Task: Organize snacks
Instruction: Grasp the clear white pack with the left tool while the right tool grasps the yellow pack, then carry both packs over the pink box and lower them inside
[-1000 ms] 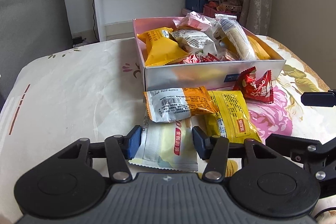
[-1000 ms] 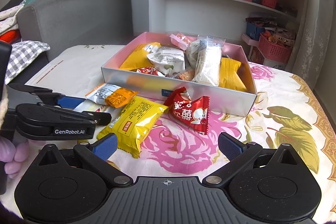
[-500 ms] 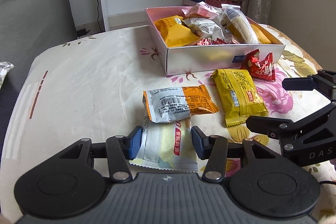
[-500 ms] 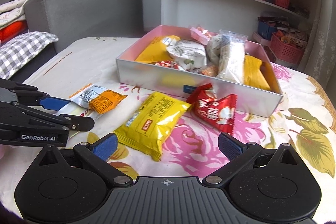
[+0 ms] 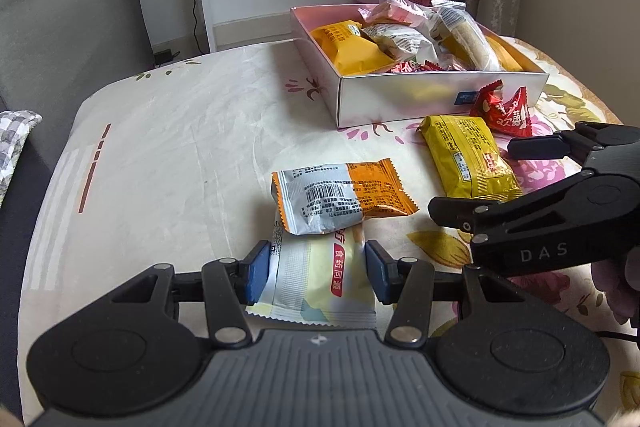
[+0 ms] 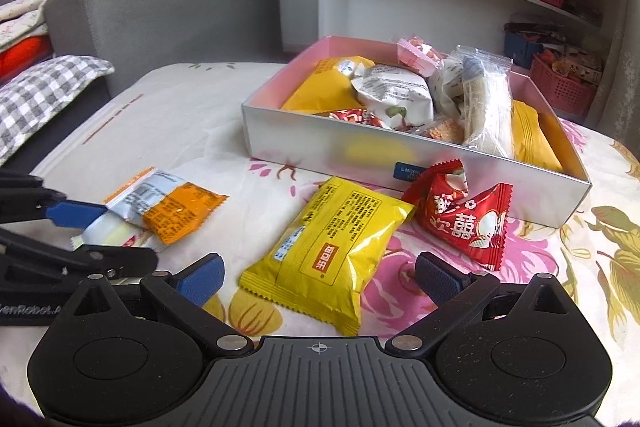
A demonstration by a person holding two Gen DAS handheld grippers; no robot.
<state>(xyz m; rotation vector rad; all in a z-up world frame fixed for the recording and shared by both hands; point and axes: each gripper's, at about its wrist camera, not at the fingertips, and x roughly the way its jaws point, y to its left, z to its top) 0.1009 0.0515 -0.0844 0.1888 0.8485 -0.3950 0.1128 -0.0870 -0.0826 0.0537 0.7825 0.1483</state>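
Left claw [image 5: 316,269] pinching pale yellow packet [image 5: 316,279]; right claw [image 6: 318,277] spread around yellow packet [image 6: 328,251]

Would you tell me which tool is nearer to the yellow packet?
Right. The right tool has its fingers on either side of the yellow packet; the left tool is off to the side, around a pale packet.

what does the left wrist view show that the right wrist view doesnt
Only the left wrist view: the full face of the pale yellow packet between the left gripper's blue pads, and a wall socket with its cable.

Only the right wrist view: the right gripper's wide-open pads around the near end of the yellow snack pack, and a checked cushion.

Both: the silver snack box, the orange-and-grey packet, the red candy pouch, the sofa and the shelves.
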